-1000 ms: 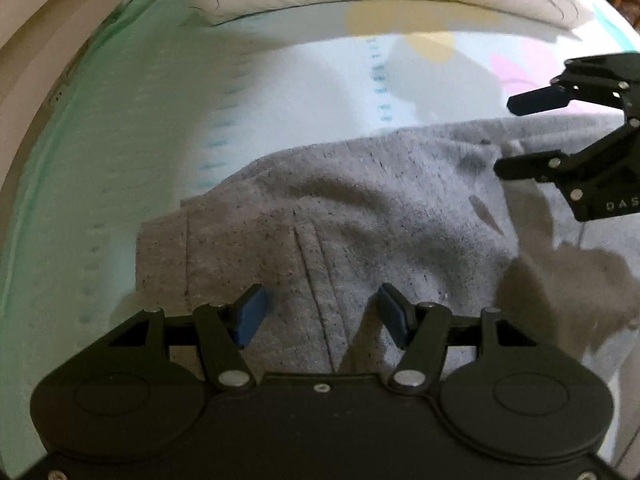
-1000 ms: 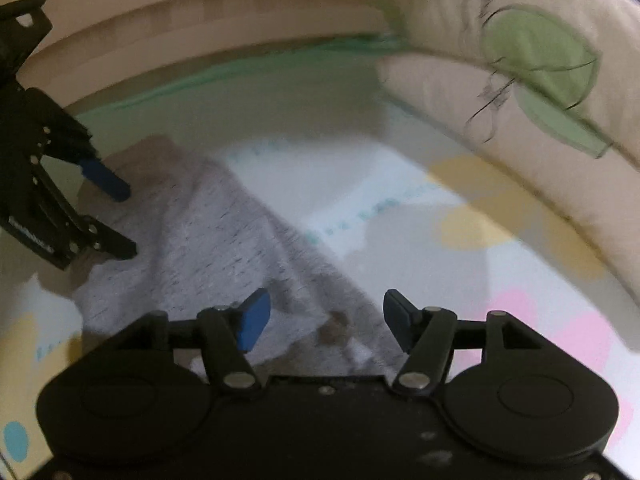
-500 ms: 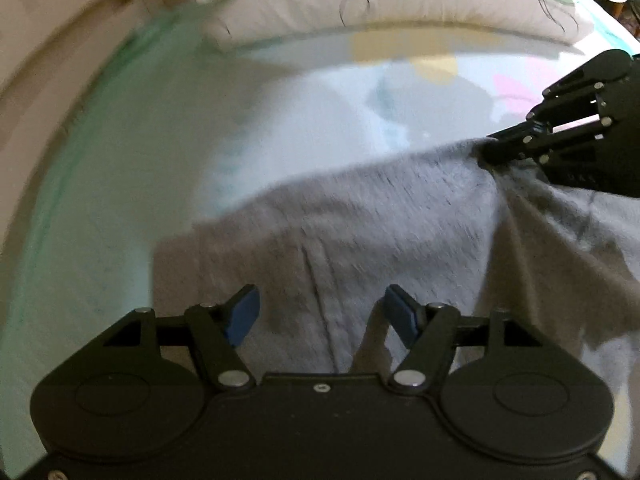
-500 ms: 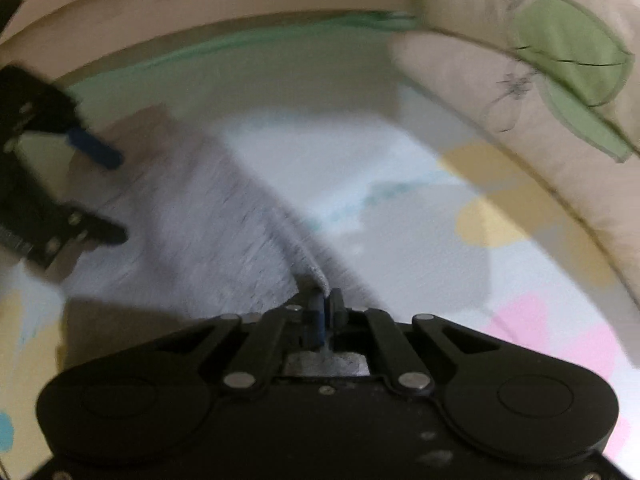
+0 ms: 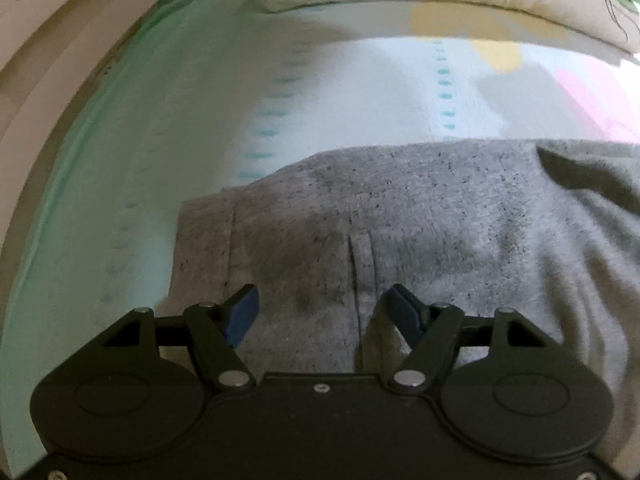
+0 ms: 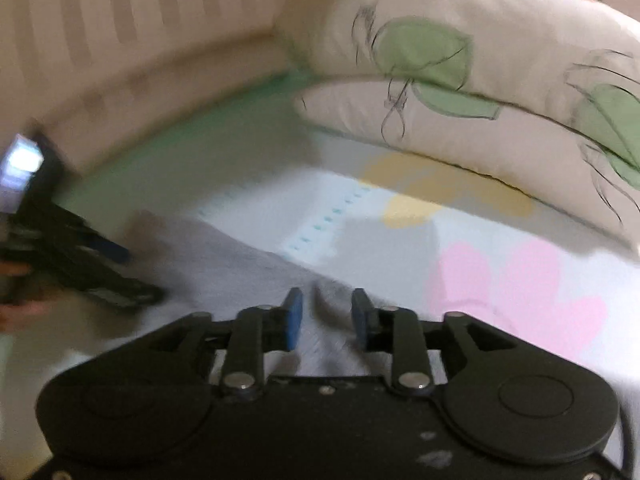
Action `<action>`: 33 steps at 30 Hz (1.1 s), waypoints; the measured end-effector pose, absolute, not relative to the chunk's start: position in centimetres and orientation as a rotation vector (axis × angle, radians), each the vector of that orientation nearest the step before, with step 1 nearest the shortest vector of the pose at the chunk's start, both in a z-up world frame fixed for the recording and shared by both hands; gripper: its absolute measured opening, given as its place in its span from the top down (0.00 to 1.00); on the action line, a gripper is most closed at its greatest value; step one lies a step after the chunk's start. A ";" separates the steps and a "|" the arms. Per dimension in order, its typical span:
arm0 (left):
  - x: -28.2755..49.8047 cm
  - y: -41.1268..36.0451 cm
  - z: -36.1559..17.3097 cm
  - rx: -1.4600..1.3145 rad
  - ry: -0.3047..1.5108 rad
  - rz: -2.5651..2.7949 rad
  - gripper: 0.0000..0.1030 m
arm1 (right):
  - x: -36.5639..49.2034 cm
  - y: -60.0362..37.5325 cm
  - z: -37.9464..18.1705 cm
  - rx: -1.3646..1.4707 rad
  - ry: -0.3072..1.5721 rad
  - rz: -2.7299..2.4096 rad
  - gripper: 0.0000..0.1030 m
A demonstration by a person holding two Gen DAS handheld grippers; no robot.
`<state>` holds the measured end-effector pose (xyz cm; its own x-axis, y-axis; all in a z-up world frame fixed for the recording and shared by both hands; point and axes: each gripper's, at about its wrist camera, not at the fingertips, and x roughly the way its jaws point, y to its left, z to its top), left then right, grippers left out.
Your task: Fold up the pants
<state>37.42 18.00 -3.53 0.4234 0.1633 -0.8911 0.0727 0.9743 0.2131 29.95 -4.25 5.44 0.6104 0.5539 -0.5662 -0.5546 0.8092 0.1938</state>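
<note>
One pair of grey speckled pants lies spread on the bed sheet, waistband end toward the left in the left wrist view, a fold of cloth doubled over at the right edge.

Two grippers seen. Left gripper: fingers spread wide, hovering low over the waistband area, blue pads on either side of a vertical seam; nothing pinched. Same tool shows at the left edge of the right wrist view, blurred.

Right gripper: fingers parted a little, a ridge of grey cloth standing up between the two blue pads; picture is motion-blurred, so contact with the cloth cannot be made out, but the pads look apart from it.

Sheet: pale, green border, dotted teal lines, one yellow patch, one pink patch.

Two cream pillows stacked at the head of the bed, green leaf print on them. Striped beige wall behind.
</note>
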 end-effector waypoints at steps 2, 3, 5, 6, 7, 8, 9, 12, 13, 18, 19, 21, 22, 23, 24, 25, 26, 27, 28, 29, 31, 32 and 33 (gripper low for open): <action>36.4 17.4 -2.6 0.236 1.128 0.063 0.32 | 26.5 -6.6 5.8 0.064 0.644 0.651 0.67; 35.7 16.9 -2.1 0.244 1.126 0.057 0.32 | 24.2 -7.8 5.6 0.097 0.646 0.656 0.67; 34.5 15.5 -1.5 0.261 1.128 0.023 0.32 | 20.8 -9.0 4.8 0.123 0.667 0.663 0.67; 33.6 14.7 -1.0 0.268 1.128 -0.001 0.32 | 18.9 -9.3 4.0 0.122 0.678 0.666 0.67; 32.9 13.8 -0.7 0.273 1.126 -0.023 0.32 | 17.1 -9.4 3.1 0.114 0.684 0.667 0.67; 32.3 13.0 -0.4 0.277 1.125 -0.041 0.32 | 15.7 -9.5 2.4 0.110 0.693 0.666 0.67; 31.6 12.1 -0.2 0.282 1.123 -0.057 0.32 | 14.9 -9.4 1.5 0.116 0.713 0.665 0.67; 29.5 9.8 0.9 0.290 1.101 -0.100 0.32 | 13.0 -9.5 -1.0 0.176 0.779 0.649 0.67; 29.0 9.2 1.1 0.291 1.098 -0.112 0.32 | 12.6 -9.6 -1.8 0.190 0.788 0.636 0.67; 27.9 7.5 1.5 0.297 1.103 -0.136 0.32 | 14.1 -8.6 -4.1 0.296 0.850 0.628 0.65; 27.7 7.3 1.5 0.304 1.101 -0.131 0.32 | 14.3 -8.2 -4.2 0.283 0.833 0.630 0.65; 27.6 7.1 1.5 0.313 1.095 -0.109 0.32 | 14.5 -7.0 -4.2 0.227 0.797 0.638 0.65; 27.5 7.1 1.5 0.313 1.095 -0.102 0.32 | 15.4 -6.1 -4.1 0.205 0.779 0.647 0.65; 27.6 7.2 1.4 0.309 1.098 -0.095 0.32 | 15.7 -5.5 -4.1 0.187 0.764 0.658 0.65; 27.6 7.3 1.3 0.302 1.105 -0.087 0.32 | 15.9 -4.7 -4.0 0.172 0.757 0.668 0.65; 27.7 7.5 1.1 0.294 1.112 -0.079 0.32 | 16.6 -4.1 -4.0 0.166 0.755 0.675 0.65; 27.8 7.7 1.0 0.285 1.119 -0.075 0.32 | 16.9 -3.7 -4.0 0.165 0.750 0.676 0.65; 28.0 7.8 0.8 0.278 1.128 -0.073 0.32 | 17.3 -3.3 -3.8 0.168 0.732 0.667 0.65; 28.1 8.0 0.7 0.274 1.134 -0.068 0.32 | 17.6 -3.2 -3.5 0.176 0.709 0.657 0.65; 28.3 8.1 0.6 0.266 1.136 -0.055 0.32 | 17.5 -3.3 -2.9 0.185 0.688 0.649 0.65; 28.9 8.6 0.4 0.224 1.144 -0.027 0.32 | 17.7 -3.2 -2.5 0.210 0.669 0.656 0.65; 29.0 8.9 0.4 0.183 1.152 -0.008 0.32 | 17.8 -3.1 -2.5 0.210 0.678 0.671 0.65; 29.2 9.2 0.4 0.144 1.156 0.017 0.32 | 17.6 -2.9 -2.5 0.190 0.695 0.685 0.65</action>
<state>29.18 9.20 0.44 0.4036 0.0881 -0.9107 0.0608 0.9906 0.1227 17.60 -2.91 -2.55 0.5621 0.6380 -0.5263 -0.5168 0.7677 0.3788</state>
